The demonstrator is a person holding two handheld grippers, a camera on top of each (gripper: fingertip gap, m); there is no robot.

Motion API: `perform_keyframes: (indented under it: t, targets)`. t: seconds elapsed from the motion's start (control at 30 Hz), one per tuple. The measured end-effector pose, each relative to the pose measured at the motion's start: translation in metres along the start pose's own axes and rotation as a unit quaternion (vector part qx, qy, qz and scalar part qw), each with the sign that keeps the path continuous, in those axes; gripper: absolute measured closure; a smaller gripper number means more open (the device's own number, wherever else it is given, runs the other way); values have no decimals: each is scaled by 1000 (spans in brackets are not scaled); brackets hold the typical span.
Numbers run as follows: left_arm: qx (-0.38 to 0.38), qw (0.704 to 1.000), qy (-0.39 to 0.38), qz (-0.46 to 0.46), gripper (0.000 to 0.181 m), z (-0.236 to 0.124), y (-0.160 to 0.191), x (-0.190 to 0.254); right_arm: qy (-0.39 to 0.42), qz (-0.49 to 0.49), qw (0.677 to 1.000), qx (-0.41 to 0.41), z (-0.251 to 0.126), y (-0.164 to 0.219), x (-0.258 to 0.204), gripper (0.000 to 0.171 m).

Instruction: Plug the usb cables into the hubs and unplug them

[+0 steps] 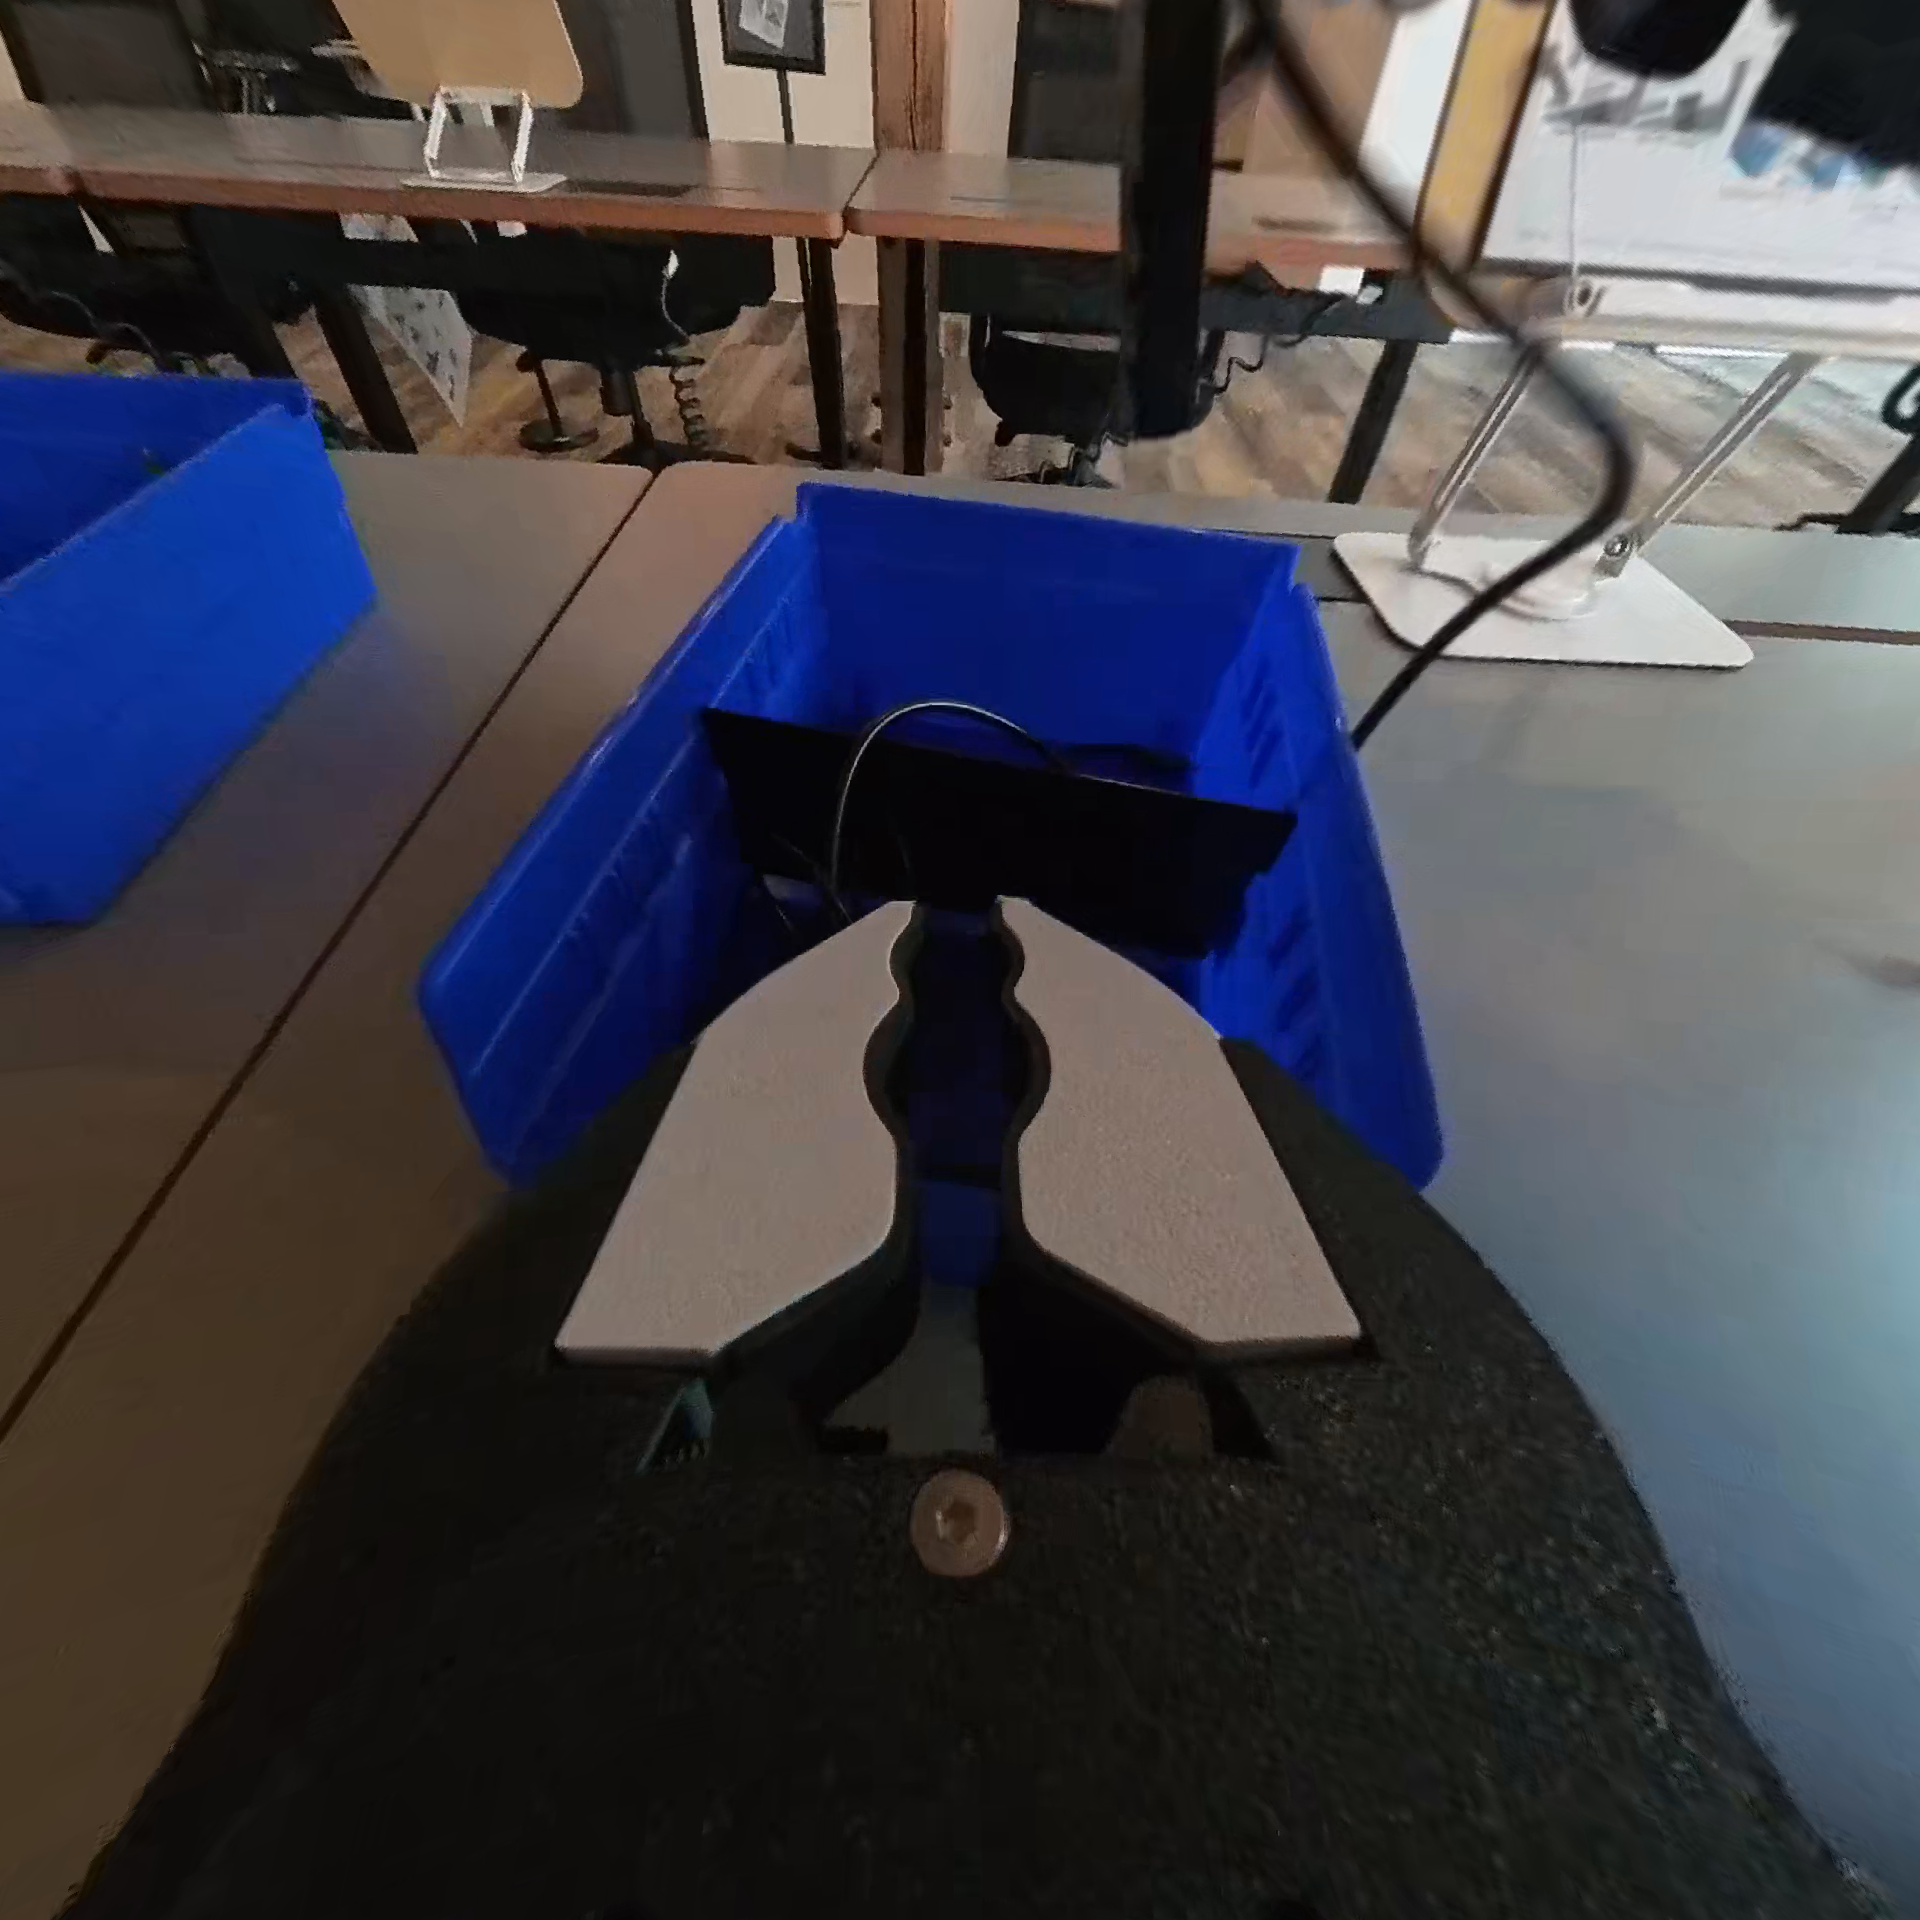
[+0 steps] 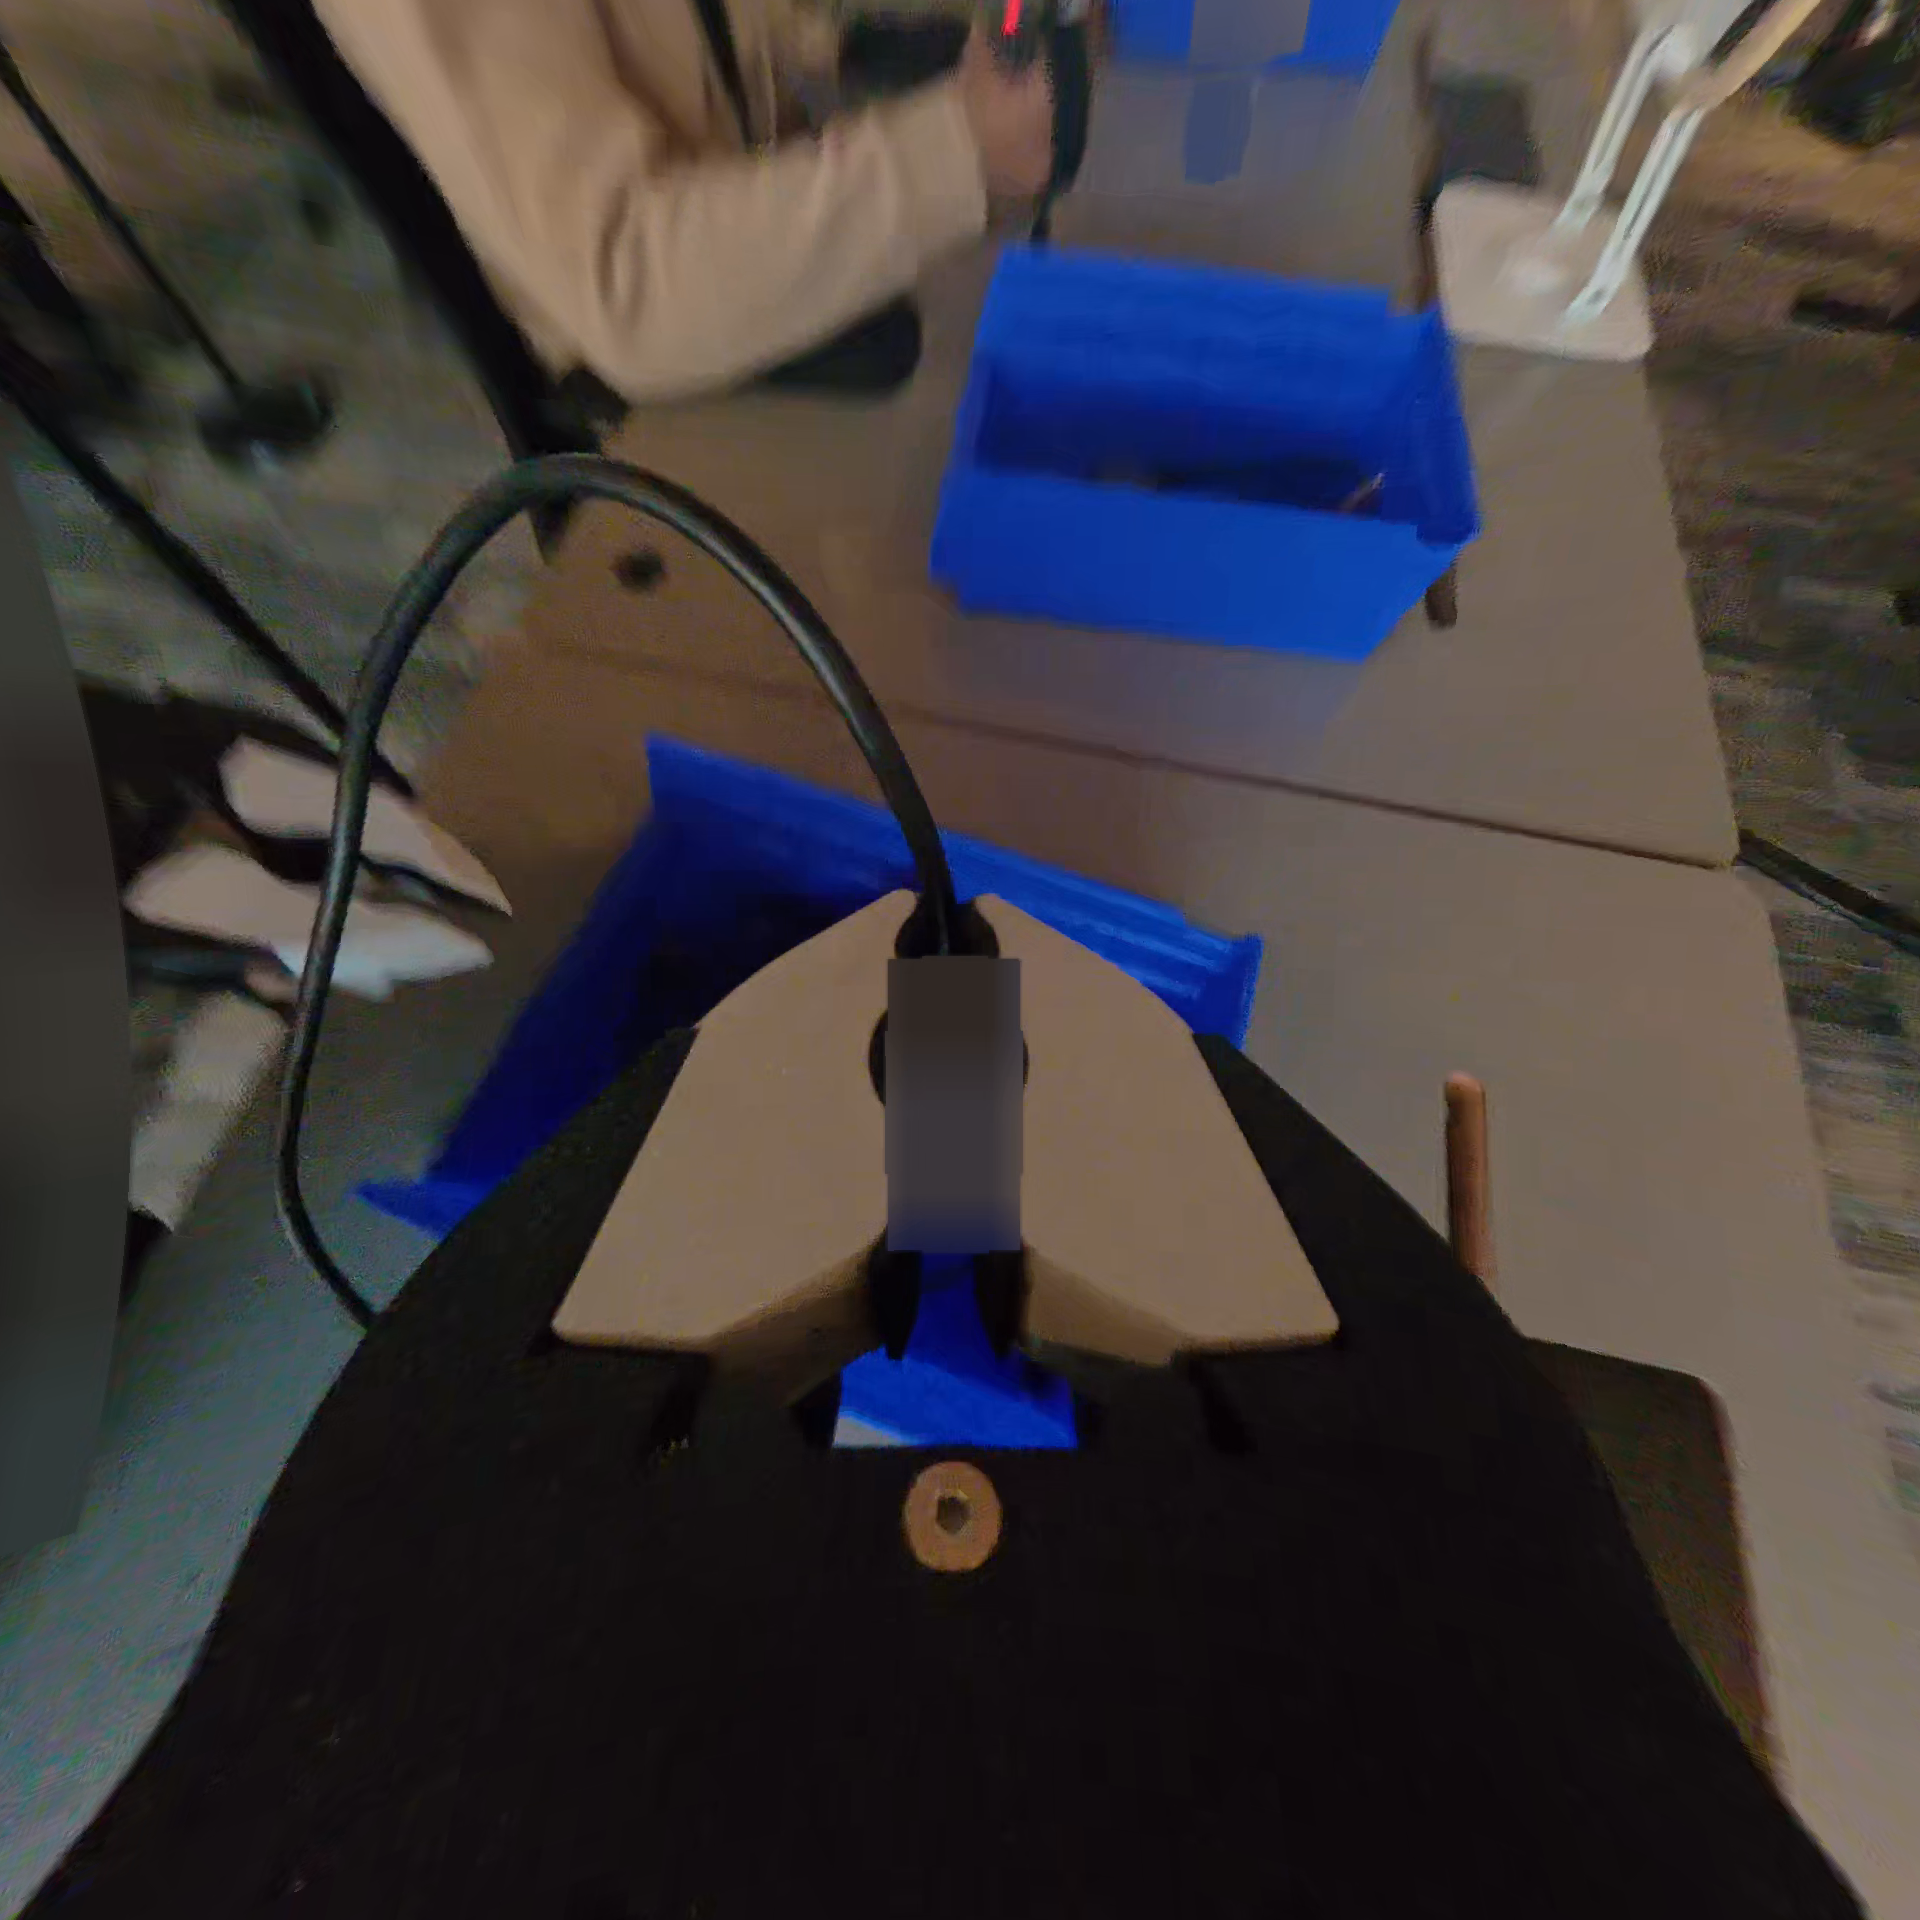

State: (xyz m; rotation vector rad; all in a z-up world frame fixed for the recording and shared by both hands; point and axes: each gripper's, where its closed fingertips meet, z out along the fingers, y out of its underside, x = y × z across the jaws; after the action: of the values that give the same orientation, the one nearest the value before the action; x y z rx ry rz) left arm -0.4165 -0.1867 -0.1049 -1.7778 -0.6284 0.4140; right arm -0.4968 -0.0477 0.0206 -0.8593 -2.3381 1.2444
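Note:
In the left wrist view my left gripper [image 1: 956,912] hangs over a blue bin [image 1: 1039,582]. Its fingertips are closed on the lower edge of a flat black hub [image 1: 1039,831], held tilted inside the bin. A thin cable [image 1: 862,769] loops over the hub. In the right wrist view my right gripper [image 2: 948,914] is shut on a thick black usb cable [image 2: 582,483], which leaves the fingertips, arcs up and left, then drops down the left side. That gripper is above a blue bin [image 2: 748,821]. What sits deeper between its fingers is hidden by a blurred patch.
A second blue bin [image 1: 156,644] stands on the left of the grey table; another bin [image 2: 1195,561] lies farther off in the right wrist view. A white stand base [image 1: 1538,613] with a black cable [image 1: 1590,520] sits at the back right. A person's beige sleeve [image 2: 675,208] reaches in. There is about 20 cm between the tips of the two grippers.

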Motion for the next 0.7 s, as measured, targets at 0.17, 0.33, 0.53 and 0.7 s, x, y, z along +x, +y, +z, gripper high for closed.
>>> perform_keyframes:
  t: [0.17,0.33,0.53,0.7]
  targets:
    - [-10,999,-16,30,169,-3,-1,0,-4,116,982,150,-55,-55,22,168]
    - [9,999,-5,41,169,-3,-10,8,29,155,955,252,-123,-116,42,168]
    - [18,999,-2,35,169,-2,-13,9,57,140,956,252,-119,-124,53,168]
    - [5,999,-21,37,169,-4,-8,0,62,185,952,236,-77,-80,71,168]
